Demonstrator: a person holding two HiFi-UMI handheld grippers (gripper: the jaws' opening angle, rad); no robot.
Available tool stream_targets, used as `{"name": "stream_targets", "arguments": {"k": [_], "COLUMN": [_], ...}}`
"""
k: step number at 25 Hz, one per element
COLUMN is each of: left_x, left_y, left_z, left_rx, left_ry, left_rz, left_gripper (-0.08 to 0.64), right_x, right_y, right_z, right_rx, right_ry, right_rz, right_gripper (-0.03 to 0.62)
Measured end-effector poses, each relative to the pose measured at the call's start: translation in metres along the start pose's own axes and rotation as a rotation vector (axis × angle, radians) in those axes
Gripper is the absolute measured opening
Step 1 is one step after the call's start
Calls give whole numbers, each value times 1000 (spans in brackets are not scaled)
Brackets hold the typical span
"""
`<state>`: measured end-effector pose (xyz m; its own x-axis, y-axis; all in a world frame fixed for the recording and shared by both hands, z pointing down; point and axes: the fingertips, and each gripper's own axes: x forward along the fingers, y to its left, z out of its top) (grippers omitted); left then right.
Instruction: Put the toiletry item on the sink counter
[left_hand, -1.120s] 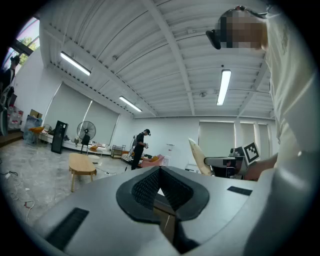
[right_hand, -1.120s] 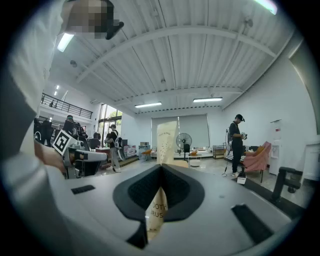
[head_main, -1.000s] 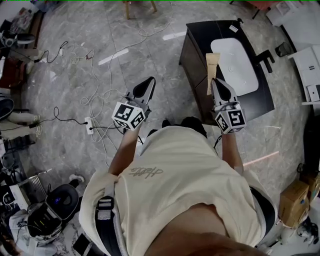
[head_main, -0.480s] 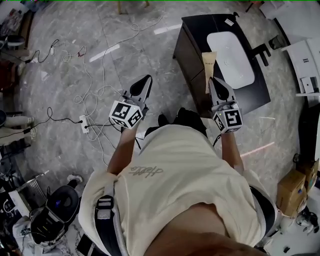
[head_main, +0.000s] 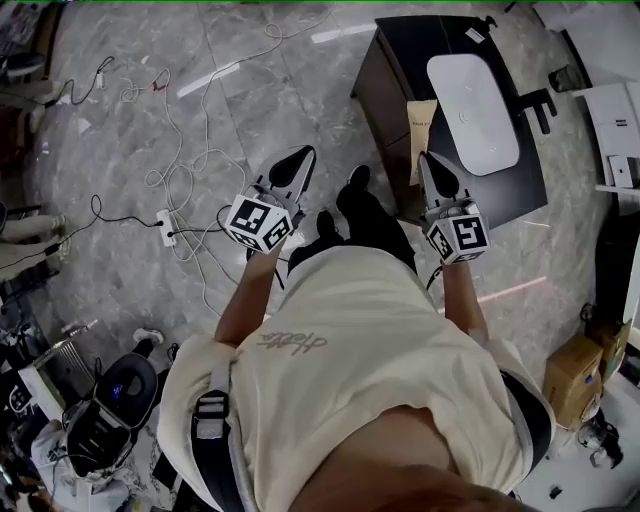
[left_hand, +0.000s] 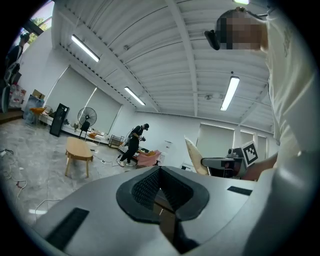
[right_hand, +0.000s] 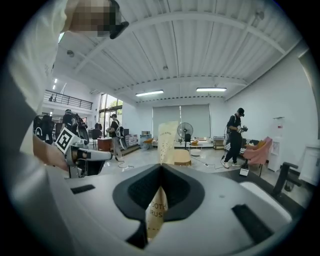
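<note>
R gripper (head_main: 427, 160) clamps toothbrush pack (head_main: 421, 128); L gripper (head_main: 303, 155) closed, empty. Black sink counter (head_main: 398, 60), marble floor (head_main: 250, 90), power strip (head_main: 168, 228).

We're looking at a big open lab hall: strip lights (left_hand: 85, 48) on a ribbed white ceiling (left_hand: 165, 60), cables (head_main: 165, 182) sprawled over the stone floor (head_main: 300, 90), a lone sink cabinet (head_main: 388, 100), and a standing fan (left_hand: 86, 116).

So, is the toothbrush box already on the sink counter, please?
No, the toothbrush box is clamped in the right claw, off the sink counter.
</note>
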<state>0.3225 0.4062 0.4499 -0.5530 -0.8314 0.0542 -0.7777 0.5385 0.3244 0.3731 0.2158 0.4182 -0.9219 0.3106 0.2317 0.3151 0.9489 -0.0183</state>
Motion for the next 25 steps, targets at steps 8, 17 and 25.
{"name": "stream_targets", "arguments": {"k": [8,17,25], "left_x": [26,110,195], "left_y": [35,52,66], "left_z": [3,29,51], "left_rx": [2,52,70], "left_ry": [53,96,105], "left_rz": [52,29,61], "left_gripper": [3,3,3], "right_x": [60,119,166], "right_y": [-22,-88,-154], "right_z": [-4,11,8], "right_rx": [54,21,65], "right_ry": [-1,-29,-26], "right_rz": [65,81,153], "right_gripper": [-2,-2,-2]}}
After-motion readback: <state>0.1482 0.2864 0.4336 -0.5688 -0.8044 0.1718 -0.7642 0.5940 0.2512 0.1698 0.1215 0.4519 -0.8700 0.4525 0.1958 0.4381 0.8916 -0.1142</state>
